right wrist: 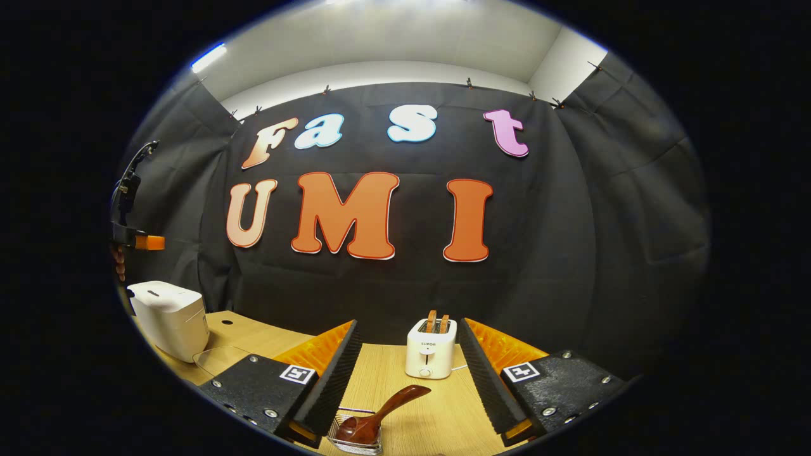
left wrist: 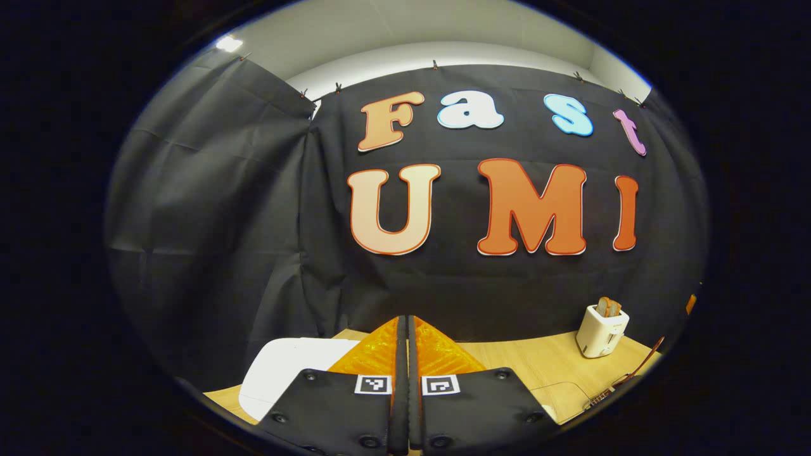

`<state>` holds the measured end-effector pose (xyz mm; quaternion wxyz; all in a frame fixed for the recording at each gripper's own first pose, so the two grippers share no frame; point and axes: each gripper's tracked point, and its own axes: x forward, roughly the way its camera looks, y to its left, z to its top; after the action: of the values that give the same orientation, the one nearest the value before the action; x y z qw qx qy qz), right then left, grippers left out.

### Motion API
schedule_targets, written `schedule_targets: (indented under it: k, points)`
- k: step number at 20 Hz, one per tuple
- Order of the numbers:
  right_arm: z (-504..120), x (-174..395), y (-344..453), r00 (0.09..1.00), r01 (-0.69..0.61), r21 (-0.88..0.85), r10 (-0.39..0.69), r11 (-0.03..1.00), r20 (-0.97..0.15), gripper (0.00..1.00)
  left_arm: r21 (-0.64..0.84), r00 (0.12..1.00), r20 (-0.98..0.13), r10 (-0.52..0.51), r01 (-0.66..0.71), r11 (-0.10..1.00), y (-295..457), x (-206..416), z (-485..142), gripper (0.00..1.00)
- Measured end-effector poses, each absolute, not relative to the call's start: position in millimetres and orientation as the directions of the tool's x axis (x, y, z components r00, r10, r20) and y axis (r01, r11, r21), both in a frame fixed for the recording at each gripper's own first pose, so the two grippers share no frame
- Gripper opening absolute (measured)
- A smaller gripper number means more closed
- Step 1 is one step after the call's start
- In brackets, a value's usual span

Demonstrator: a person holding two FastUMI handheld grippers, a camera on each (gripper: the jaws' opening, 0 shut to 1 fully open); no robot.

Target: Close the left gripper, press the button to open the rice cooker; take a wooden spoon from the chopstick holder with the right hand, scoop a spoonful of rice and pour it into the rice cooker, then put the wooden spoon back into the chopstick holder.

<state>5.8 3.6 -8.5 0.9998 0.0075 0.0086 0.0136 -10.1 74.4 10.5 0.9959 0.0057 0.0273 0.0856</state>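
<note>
Wood-grain table [right wrist: 437, 411] lies under both your grippers: your left gripper [left wrist: 406, 354] is held level with its fingers pressed together above the smooth white rice cooker [left wrist: 285, 373], while your right gripper [right wrist: 408, 373] is spread wide over the glossy wooden spoon [right wrist: 380, 415] leaning in the wire chopstick holder [right wrist: 355, 440], before a boxy toaster [right wrist: 431, 348].

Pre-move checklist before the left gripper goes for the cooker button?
1. Left gripper shut, fingers together: ok.
2. Rice cooker lid down, not yet opened: ok.
3. Button location on the cooker: cannot tell.
4. Left gripper over the cooker: not ok, the cooker lies low and to the left of the fingers.
5. Right gripper open, nothing between the fingers: ok.
6. Wooden spoon in the chopstick holder, handle leaning up between the right fingers: ok.
</note>
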Motion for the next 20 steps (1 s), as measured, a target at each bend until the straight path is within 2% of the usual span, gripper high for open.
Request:
schedule_targets:
  k: [3, 4, 5, 6, 7, 8, 9, 10, 11, 12, 13, 14, 16, 17, 18, 19, 20]
  points:
    - [-9, 6, 3, 0.999, -0.027, 0.02, 0.027, 0.999, -0.021, 0.92, 0.033, 0.971, -0.098, 0.219, -0.217, 0.976, 96, -10, 9, 0.04]
    - [-10, 6, 2, 0.999, -0.024, 0.022, 0.025, 0.999, -0.024, 0.96, 0.034, 0.967, -0.12, 0.226, -0.224, 0.974, 101, -10, 7, 0.04]
    - [-11, 7, 1, 0.999, -0.024, 0.021, 0.025, 0.999, -0.026, 0.92, 0.039, 0.961, -0.141, 0.236, -0.233, 0.972, 106, -10, 2, 0.04]
    - [-12, 8, 1, 0.999, -0.019, 0.019, 0.02, 1.0, -0.029, 0.96, 0.043, 0.954, -0.163, 0.252, -0.249, 0.968, 111, -9, -3, 0.04]
    - [-14, 8, -1, 0.999, -0.014, 0.016, 0.014, 1.0, -0.033, 0.96, 0.045, 0.947, -0.185, 0.263, -0.259, 0.965, 122, -10, -7, 0.04]
    - [-16, 9, -2, 0.999, -0.008, 0.012, 0.009, 1.0, -0.038, 0.92, 0.041, 0.94, -0.212, 0.268, -0.266, 0.963, 130, -11, -15, 0.04]
    - [-19, 11, -3, 0.999, -0.003, 0.012, 0.003, 1.0, -0.044, 0.96, 0.035, 0.933, -0.242, 0.266, -0.265, 0.963, 134, -13, -24, 0.04]
    - [-22, 11, -2, 0.999, -0.003, 0.011, 0.004, 1.0, -0.05, 0.93, 0.029, 0.927, -0.268, 0.263, -0.265, 0.964, 137, -15, -33, 0.04]
    - [-24, 12, -2, 0.998, -0.003, 0.014, 0.004, 1.0, -0.056, 0.96, 0.021, 0.92, -0.295, 0.259, -0.265, 0.964, 141, -16, -41, 0.04]
    - [-27, 13, -1, 0.998, -0.008, 0.018, 0.009, 1.0, -0.065, 0.92, 0.007, 0.912, -0.322, 0.254, -0.266, 0.964, 145, -17, -52, 0.04]
    - [-31, 13, 0, 0.997, -0.011, 0.022, 0.012, 1.0, -0.076, 0.92, -0.013, 0.907, -0.347, 0.24, -0.26, 0.965, 146, -19, -61, 0.04]
    - [-35, 15, 1, 0.996, -0.014, 0.026, 0.016, 1.0, -0.085, 0.96, -0.038, 0.901, -0.373, 0.22, -0.252, 0.967, 145, -20, -69, 0.04]
    - [-40, 16, 1, 0.995, -0.017, 0.031, 0.02, 0.999, -0.102, 0.93, -0.058, 0.883, -0.422, 0.206, -0.253, 0.966, 148, -22, -91, 0.04]
    - [-43, 16, 1, 0.994, -0.018, 0.03, 0.021, 0.999, -0.106, 0.96, -0.057, 0.871, -0.445, 0.206, -0.257, 0.965, 151, -22, -99, 0.04]
    - [-45, 17, -1, 0.994, -0.015, 0.03, 0.018, 0.999, -0.112, 0.96, -0.053, 0.86, -0.464, 0.215, -0.269, 0.962, 156, -23, -109, 0.04]
    - [-47, 18, -2, 0.993, -0.014, 0.031, 0.018, 0.999, -0.118, 0.92, -0.058, 0.841, -0.494, 0.22, -0.284, 0.957, 161, -22, -124, 0.04]
    - [-50, 18, -3, 0.992, -0.012, 0.031, 0.016, 0.999, -0.125, 0.96, -0.075, 0.816, -0.536, 0.216, -0.301, 0.951, 163, -24, -139, 0.04]
